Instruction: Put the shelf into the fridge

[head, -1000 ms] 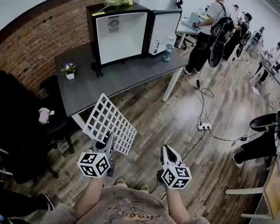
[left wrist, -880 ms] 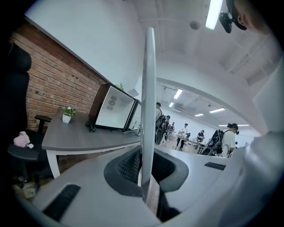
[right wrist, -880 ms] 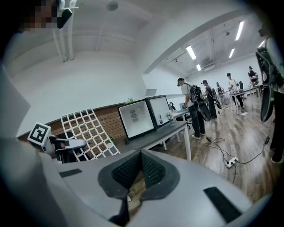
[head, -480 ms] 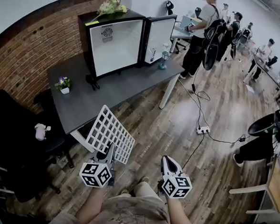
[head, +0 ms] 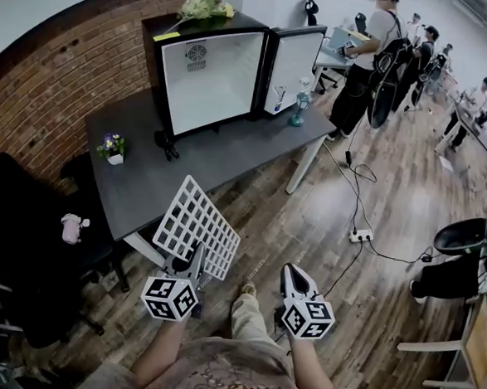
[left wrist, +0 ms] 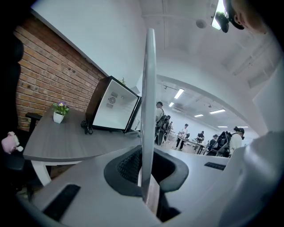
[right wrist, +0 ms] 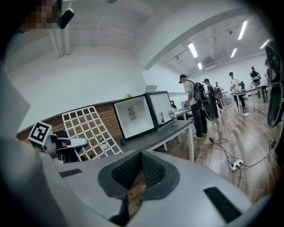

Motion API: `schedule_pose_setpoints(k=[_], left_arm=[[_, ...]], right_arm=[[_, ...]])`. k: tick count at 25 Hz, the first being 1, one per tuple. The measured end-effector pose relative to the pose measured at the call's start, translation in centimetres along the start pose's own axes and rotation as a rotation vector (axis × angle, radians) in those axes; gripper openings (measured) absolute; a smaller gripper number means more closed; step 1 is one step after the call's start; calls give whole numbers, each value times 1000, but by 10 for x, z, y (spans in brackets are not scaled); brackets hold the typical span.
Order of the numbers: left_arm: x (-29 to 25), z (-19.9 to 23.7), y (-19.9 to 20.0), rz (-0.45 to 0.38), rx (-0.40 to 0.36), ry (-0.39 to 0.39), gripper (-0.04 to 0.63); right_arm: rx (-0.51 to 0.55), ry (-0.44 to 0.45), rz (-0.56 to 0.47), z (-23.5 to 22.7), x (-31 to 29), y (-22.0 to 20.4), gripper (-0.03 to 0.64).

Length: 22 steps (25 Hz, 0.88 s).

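The white wire grid shelf [head: 196,224] hangs tilted over the wood floor, just before the grey table [head: 222,146]. My left gripper [head: 194,259] is shut on its near edge. In the left gripper view the shelf [left wrist: 148,102] stands edge-on between the pads. The small black fridge [head: 209,69] stands on the table with its door [head: 293,58] swung open and its white inside showing. My right gripper [head: 294,276] is shut on nothing, apart to the right of the shelf. The right gripper view shows the shelf [right wrist: 88,129] at left and the fridge [right wrist: 134,117] ahead.
A small potted plant [head: 114,147] and a dark object [head: 167,143] sit on the table, and a glass bottle [head: 298,108] stands by the fridge door. A black chair [head: 26,216] is at left. A power strip [head: 362,236] with cables lies on the floor. People [head: 371,65] stand at the back right.
Both grippers and the shelf have moved forward toward the table and fridge, which now show nearer. The person's foot has stepped forward. Both grips are unchanged.
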<state>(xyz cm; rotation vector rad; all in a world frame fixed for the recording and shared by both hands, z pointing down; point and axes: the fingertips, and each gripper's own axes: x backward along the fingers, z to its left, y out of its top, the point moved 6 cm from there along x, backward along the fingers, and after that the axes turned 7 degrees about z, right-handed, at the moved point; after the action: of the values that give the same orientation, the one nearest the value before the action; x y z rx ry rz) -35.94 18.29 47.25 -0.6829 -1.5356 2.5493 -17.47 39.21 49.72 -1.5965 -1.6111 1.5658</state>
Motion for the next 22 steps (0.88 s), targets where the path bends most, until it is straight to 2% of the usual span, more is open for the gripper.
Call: schedule_pose_setpoints(k=[10,22], left_arm=[[-70,11,52,-31,-5,53,48],[-149,24,98,-81,32,171,48]], right_arm=[[40,80,9,-28,-86,67,-2],[91,214,45,-73,-183,137,-2]])
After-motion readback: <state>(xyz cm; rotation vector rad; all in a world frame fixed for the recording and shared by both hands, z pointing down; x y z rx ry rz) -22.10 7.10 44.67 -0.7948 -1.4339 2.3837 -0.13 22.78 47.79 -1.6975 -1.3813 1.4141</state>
